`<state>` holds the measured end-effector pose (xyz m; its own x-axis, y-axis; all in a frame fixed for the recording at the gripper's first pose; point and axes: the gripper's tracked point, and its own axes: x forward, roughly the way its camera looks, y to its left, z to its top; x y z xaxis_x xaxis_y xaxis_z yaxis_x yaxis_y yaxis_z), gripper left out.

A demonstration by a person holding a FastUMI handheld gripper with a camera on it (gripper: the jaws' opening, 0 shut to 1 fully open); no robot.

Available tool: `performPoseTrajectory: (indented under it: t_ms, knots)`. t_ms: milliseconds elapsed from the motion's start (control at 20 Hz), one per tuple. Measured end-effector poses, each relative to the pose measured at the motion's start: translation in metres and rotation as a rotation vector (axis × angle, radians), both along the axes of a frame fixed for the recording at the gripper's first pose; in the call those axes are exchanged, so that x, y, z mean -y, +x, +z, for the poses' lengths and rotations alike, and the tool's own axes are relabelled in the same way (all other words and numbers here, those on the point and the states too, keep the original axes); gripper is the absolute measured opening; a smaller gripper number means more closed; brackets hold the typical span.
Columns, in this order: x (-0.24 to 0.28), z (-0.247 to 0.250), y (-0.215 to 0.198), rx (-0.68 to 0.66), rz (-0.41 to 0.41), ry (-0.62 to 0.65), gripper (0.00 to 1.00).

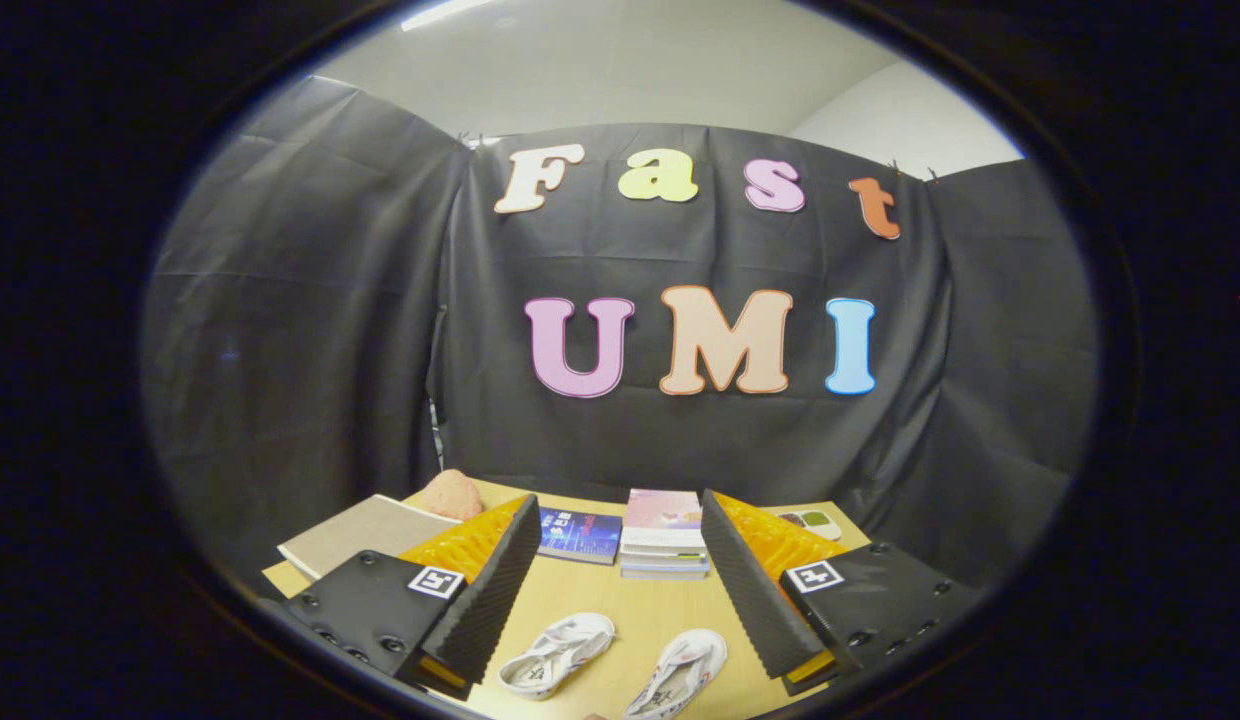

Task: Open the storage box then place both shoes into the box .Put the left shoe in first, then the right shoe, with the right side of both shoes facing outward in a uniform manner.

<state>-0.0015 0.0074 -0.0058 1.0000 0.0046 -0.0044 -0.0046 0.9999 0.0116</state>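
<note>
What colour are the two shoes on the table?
The shoes are white with dark markings, seen in the gripper view.

I've got the gripper over the table, fingers spread wide with nothing in them. Two shoes sit side by side between the fingers. Beyond them there's a book lying left of a stack of books. A notebook lies far left.

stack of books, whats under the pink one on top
Under the pink book, a few more books rest on the table, beyond the open gripper. Their covers are hidden.
</note>
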Motion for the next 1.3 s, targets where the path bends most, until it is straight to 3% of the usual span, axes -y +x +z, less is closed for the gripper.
performPoseTrajectory:
  t_ms: [350,700,950,1300]
  knots:
    - [-0.024,-0.015,-0.001,0.007,0.078,0.134,0.99]
    - [-0.063,-0.058,-0.012,0.010,0.176,0.588,0.99]
    - [-0.078,-0.101,-0.013,0.010,0.145,0.974,0.98]
    - [-0.130,-0.180,-0.002,-0.045,0.019,1.345,0.97]
